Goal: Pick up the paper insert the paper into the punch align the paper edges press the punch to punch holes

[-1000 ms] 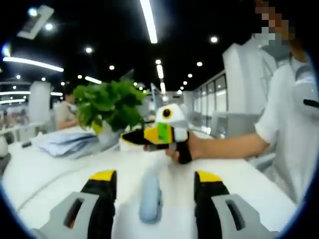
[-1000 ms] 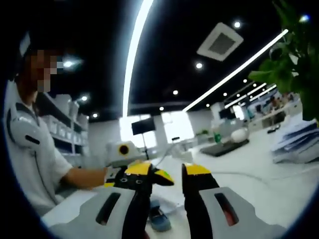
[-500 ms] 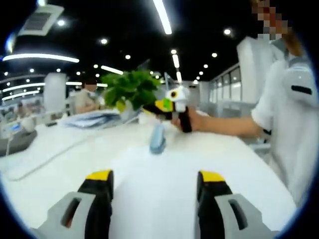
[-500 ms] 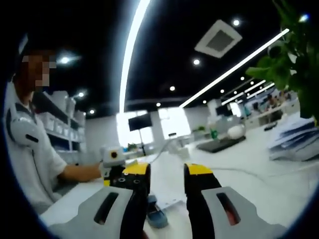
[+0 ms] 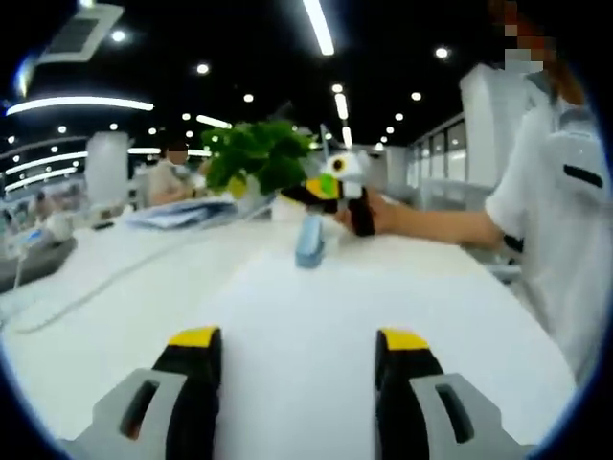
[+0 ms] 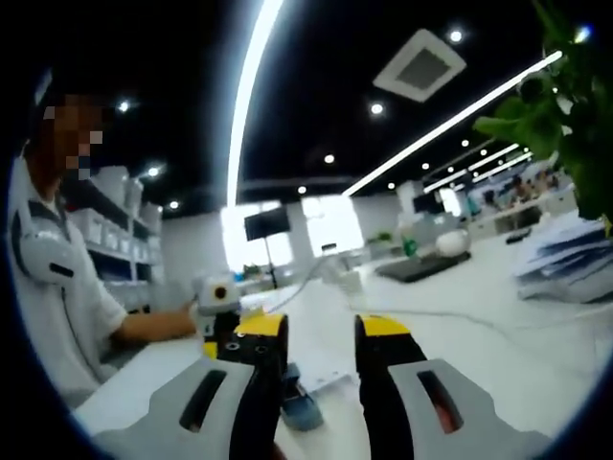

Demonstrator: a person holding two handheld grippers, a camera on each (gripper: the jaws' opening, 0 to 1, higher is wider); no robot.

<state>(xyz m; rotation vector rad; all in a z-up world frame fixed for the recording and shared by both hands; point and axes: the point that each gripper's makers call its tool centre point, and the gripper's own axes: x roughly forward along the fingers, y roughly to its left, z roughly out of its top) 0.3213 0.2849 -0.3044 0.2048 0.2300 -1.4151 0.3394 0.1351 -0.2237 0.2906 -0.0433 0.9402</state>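
**Left gripper view: jaws wide, paper below, punch ahead**

Left gripper view has your left gripper (image 5: 299,347) with jaws spread wide and nothing between them, above the white paper (image 5: 316,326) lying flat on the table (image 5: 86,287). The blue punch (image 5: 309,240) sits further along, just in front of your right gripper (image 5: 335,190), near the potted plant (image 5: 257,158). To pick the sheet up cleanly, I'd judge you should come in low at its near edge and pinch only that edge. Right gripper view shows the right gripper (image 6: 320,331) with a narrow gap between its jaws, gripping nothing, the punch (image 6: 298,407) just below its tips.
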